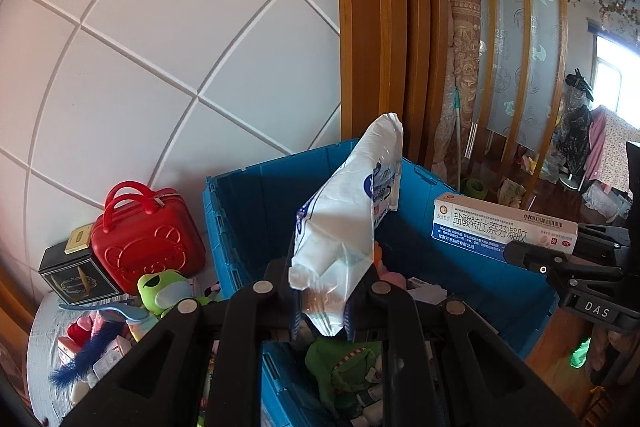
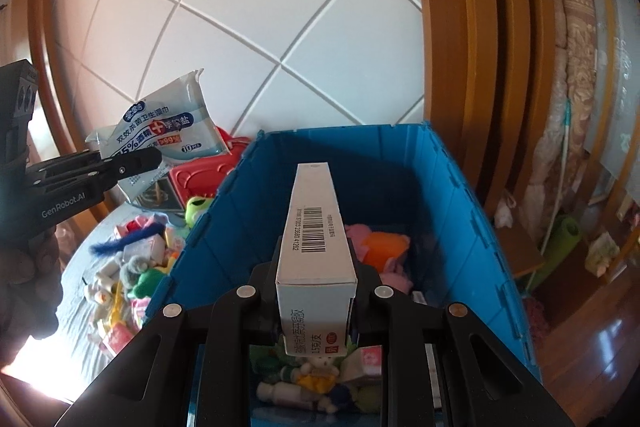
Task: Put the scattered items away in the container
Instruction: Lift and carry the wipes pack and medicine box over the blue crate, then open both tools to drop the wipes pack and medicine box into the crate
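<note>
While the left wrist view looks down its own fingers, the left gripper (image 1: 326,301) is clamped narrow on a soft, crinkly wet-wipe pack (image 1: 352,211), which stands up slanted from the jaws above the blue plastic crate (image 1: 248,211). The crate has ribbed rigid walls, and a green plush toy (image 1: 344,367) lies inside just below the gripper. To the right, the right gripper (image 1: 532,257) pinches a long cardboard medicine box (image 1: 504,227) over the crate's far side. Left of the crate, on the pale surface (image 1: 44,355), sit a glossy red toy suitcase (image 1: 148,235), a black box (image 1: 74,271), a frog plush (image 1: 164,291) and small clutter.

In the right wrist view, the right gripper (image 2: 316,311) is closed tight on the box's near end, so the stiff rectangular medicine box (image 2: 314,227) juts forward over the crate (image 2: 460,211), barcode up. Plush toys and small bottles already lie inside. At left, the left gripper (image 2: 138,161) holds the wipe pack (image 2: 168,131) beyond the crate's left rim, above the cluttered surface (image 2: 76,267).

Both items seem ready to drop. The box can probably be let go here; the floppy pack should first be carried fully over the opening and lowered, lest it catch on the rim.
</note>
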`<state>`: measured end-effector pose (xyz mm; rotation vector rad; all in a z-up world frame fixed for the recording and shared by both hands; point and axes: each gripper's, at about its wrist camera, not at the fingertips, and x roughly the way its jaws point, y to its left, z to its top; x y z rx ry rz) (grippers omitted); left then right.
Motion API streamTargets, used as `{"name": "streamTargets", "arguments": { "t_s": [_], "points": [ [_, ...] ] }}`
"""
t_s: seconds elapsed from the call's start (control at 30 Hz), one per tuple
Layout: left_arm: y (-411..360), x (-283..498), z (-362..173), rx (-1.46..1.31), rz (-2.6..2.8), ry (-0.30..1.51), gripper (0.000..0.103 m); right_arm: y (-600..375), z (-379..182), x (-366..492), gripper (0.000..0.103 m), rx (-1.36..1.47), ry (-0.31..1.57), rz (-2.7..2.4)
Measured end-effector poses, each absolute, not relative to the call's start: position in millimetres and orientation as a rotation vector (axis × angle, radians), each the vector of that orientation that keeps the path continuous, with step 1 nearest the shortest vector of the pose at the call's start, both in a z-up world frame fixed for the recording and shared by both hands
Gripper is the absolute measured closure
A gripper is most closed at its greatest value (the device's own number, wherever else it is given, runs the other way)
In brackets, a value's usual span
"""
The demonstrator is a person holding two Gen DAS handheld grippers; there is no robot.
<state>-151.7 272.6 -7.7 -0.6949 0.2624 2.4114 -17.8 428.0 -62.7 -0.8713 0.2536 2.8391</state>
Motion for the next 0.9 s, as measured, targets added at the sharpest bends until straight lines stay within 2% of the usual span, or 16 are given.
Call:
{"name": "streamTargets", "arguments": {
  "t_s": [0.7,0.73,0.77,0.8,0.83,0.87,0.9],
  "points": [
    [312.1,-166.9,-7.4,-0.718,2.363,0.303,0.088,465.7,-73.3,-24.5,0.081,-0.871,0.302,2.788],
    [314.0,-169.3,-9.2,-0.74,2.355,0.31,0.085,465.0,-73.8,-26.0,0.079,-0.876,0.293,2.789],
    [314.5,-171.1,-11.1,-0.757,2.361,0.316,0.076,463.6,-75.4,-28.4,0.077,-0.889,0.278,2.787],
    [313.1,-172.7,-12.4,-0.768,2.38,0.31,0.065,462.8,-77.3,-30.8,0.055,-0.901,0.264,2.78],
    [310.3,-174.0,-13.2,-0.777,2.391,0.292,0.035,462.6,-78.5,-31.7,0.011,-0.898,0.259,2.773],
    [306.1,-175.2,-13.0,-0.78,2.405,0.265,0.012,462.1,-78.8,-31.4,0.001,-0.886,0.26,2.774],
    [301.0,-175.0,-12.1,-0.772,2.427,0.238,0.007,461.6,-78.8,-31.0,0.002,-0.879,0.258,2.776]
  ]
}}
